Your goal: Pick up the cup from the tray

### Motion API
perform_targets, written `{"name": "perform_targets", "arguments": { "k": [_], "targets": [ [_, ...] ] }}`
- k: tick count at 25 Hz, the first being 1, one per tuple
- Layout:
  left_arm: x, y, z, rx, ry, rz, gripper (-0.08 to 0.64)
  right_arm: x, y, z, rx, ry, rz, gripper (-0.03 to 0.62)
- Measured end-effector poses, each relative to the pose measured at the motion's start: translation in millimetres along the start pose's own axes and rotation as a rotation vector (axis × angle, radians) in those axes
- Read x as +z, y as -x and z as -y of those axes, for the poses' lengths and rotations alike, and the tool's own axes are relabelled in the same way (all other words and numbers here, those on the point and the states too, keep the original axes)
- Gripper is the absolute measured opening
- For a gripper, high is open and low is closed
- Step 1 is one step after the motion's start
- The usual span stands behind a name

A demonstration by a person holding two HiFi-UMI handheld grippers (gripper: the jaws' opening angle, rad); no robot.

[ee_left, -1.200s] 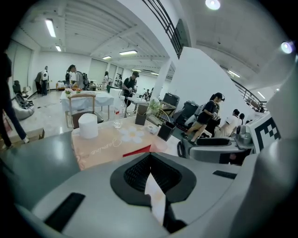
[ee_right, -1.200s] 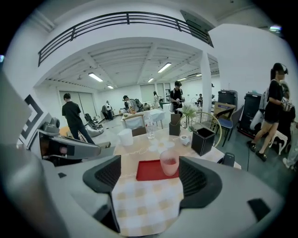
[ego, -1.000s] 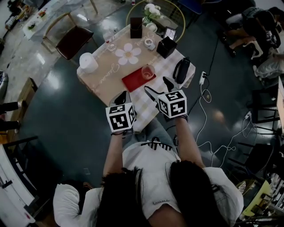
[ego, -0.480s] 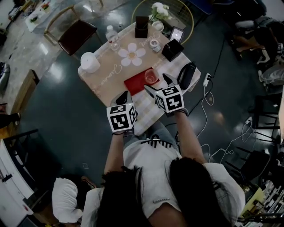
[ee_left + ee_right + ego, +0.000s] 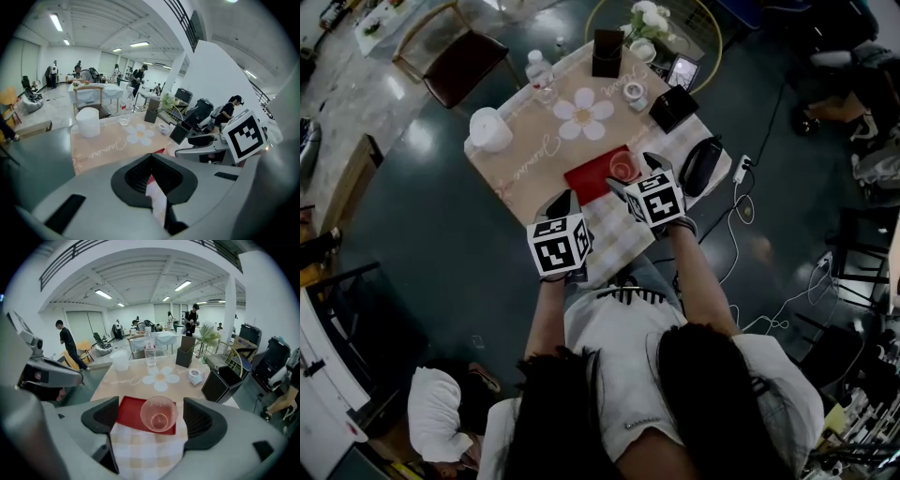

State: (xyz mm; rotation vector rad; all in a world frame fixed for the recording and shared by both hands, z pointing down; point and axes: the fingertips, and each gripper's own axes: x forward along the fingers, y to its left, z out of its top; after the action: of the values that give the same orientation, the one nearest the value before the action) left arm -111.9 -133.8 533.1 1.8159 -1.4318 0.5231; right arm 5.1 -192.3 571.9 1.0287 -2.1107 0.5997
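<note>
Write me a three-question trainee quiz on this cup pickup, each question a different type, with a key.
1. True or false: the right gripper is shut on the cup.
2. Which colour is the tray under the cup? A) blue B) red C) green
3. Fill in: the left gripper has its jaws ____ (open or shut).
Key: 1 false, its jaws stand apart; 2 B; 3 shut.

The floor [image 5: 422,244] is dark and shiny. A table [image 5: 511,159] with a tan cloth stands on it. A chair [image 5: 467,61] with a red seat is near it. The big room has white walls [image 5: 49,319], a white post [image 5: 229,305] and long lights [image 5: 105,294] up high.
</note>
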Motion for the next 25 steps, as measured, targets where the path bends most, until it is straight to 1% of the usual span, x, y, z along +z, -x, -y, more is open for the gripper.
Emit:
{"name": "perform_targets", "arguments": {
  "k": [3, 6, 8, 10, 14, 20, 23, 25],
  "targets": [
    [1, -8, 2, 0.000, -0.001, -0.009, 0.005, -7, -14, 3, 0.023, -0.002, -0.052, 0.411],
    [4, -15, 1, 0.013, 0.003, -0.016, 0.005, -15, -28, 4, 0.054, 0.023, -0.128, 0.411],
    [5, -18, 1, 0.019, 0.009, -0.019, 0.003, -18, -36, 5, 0.067, 0.042, -0.158, 0.411],
    [6, -21, 2, 0.020, 0.018, -0.022, 0.005, -17, -44, 7, 0.074, 0.054, -0.173, 0.411],
    [3, -28, -1, 0.033, 0.029, -0.035, 0.005, -19, -57, 15, 0.049, 0.102, -0.209, 0.411],
    [5, -35, -8, 0.053, 0.063, -0.040, 0.005, -25, -73, 11, 0.084, 0.109, -0.260, 0.411],
    [7, -38, -10, 0.062, 0.071, -0.041, 0.005, -25, -77, 12, 0.066, 0.133, -0.281, 0.411],
    [6, -39, -12, 0.067, 0.072, -0.043, 0.005, -25, -79, 15, 0.046, 0.128, -0.283, 0.410]
  ]
}}
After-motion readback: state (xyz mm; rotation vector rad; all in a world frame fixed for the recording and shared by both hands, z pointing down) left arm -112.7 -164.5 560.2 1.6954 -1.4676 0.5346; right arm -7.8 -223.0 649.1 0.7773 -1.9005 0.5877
